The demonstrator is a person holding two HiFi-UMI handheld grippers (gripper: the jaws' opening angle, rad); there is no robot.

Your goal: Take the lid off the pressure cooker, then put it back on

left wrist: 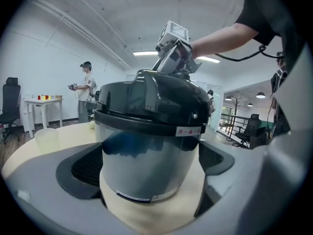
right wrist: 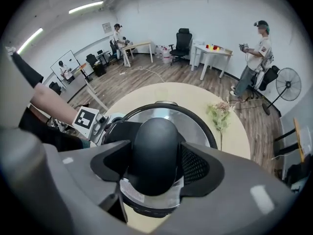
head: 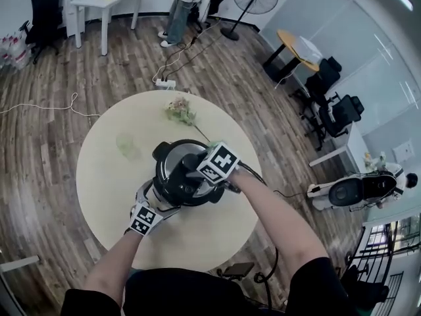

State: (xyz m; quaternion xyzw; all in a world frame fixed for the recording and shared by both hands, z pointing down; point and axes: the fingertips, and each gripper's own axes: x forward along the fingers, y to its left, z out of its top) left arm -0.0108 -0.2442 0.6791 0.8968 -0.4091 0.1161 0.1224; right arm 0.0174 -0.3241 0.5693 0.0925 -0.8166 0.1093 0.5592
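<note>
Your right claw [right wrist: 154, 168] points steeply down over the pressure cooker [left wrist: 146, 155], its pads closed against both sides of the round black knob [right wrist: 154, 148] on the lid [left wrist: 151, 102]. Your left claw [left wrist: 151, 180] sits low at the side, its pads spread wide and lying against either flank of the cooker's steel body. You have the lid on the cooker, which stands near the middle of the round surface [head: 105, 183], close to a sprig of flowers [head: 180, 110] and a pale cup [head: 127, 145]
</note>
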